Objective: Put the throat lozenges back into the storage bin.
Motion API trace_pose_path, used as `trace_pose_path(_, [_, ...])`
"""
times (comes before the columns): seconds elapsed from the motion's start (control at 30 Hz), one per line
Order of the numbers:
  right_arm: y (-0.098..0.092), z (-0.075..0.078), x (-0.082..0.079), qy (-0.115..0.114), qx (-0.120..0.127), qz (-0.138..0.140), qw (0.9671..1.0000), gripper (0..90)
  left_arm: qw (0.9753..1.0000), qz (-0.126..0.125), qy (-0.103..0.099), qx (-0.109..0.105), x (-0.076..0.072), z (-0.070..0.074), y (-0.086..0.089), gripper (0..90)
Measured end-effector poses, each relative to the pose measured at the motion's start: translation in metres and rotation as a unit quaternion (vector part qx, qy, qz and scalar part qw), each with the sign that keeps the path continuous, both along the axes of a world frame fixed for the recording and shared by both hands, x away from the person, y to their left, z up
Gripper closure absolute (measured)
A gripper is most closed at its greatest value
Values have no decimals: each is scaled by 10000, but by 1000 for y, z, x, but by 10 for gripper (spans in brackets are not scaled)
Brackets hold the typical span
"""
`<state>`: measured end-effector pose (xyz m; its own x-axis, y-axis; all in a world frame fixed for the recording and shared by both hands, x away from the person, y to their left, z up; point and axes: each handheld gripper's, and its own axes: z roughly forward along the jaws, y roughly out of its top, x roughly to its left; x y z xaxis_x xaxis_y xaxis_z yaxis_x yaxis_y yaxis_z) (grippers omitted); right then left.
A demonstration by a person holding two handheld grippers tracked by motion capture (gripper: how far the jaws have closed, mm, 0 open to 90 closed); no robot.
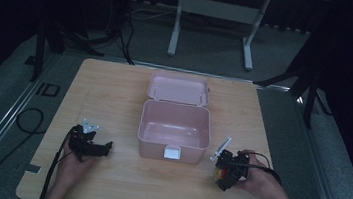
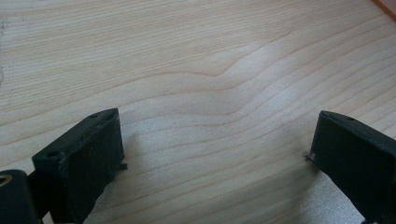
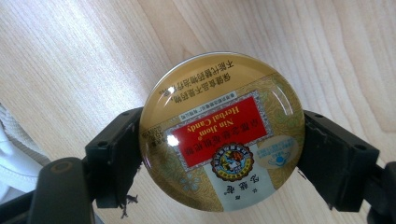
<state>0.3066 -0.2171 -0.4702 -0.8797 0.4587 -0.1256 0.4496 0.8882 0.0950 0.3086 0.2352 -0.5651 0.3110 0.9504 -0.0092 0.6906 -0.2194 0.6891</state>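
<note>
A pink box (image 1: 175,129) stands in the middle of the wooden table (image 1: 115,87), its lid (image 1: 179,89) folded back and its inside empty. My right gripper (image 1: 221,172) is right of the box near the front edge, shut on a round gold candy tin (image 3: 222,131) with a red label; its jaws press the tin's two sides. The same tin (image 1: 220,173) shows small in the high view. My left gripper (image 1: 103,147) rests left of the box. Its jaws stand wide apart over bare wood, nothing between the fingertips (image 2: 100,135).
The box has a white latch (image 1: 172,152) on its front wall. A black cable (image 1: 26,117) lies on the floor left of the table. A white desk frame (image 1: 213,23) stands beyond the far edge. White cloth (image 3: 14,149) shows at the left of the right gripper view.
</note>
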Motion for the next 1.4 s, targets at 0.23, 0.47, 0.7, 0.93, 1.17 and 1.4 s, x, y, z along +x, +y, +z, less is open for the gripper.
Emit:
trace_pose_path(0.23, [1, 9, 1, -59, -19, 48, 10000, 200, 10000, 1, -2, 0, 0, 0, 0, 29])
trace_pose_path(0.47, [2, 18, 3, -86, -5, 33, 10000, 200, 10000, -1, 1, 3, 0, 0, 0, 30])
trace_pose_path(0.7, [1, 26, 4, -143, 0, 61, 9999, 200, 10000, 1, -1, 0, 0, 0, 0, 30])
trace_pose_path(0.93, [2, 33, 4, -173, 4, 82, 9998, 200, 10000, 1, 0, 0, 0, 0, 0, 30])
trace_pose_path(1.17, [6, 41, 6, -188, -1, 166, 9997, 200, 10000, 0, 0, 0, 0, 0, 0, 29])
trace_pose_path(1.4, [7, 48, 11, -157, 30, 208, 9997, 200, 10000, 0, 0, 0, 0, 0, 0, 30])
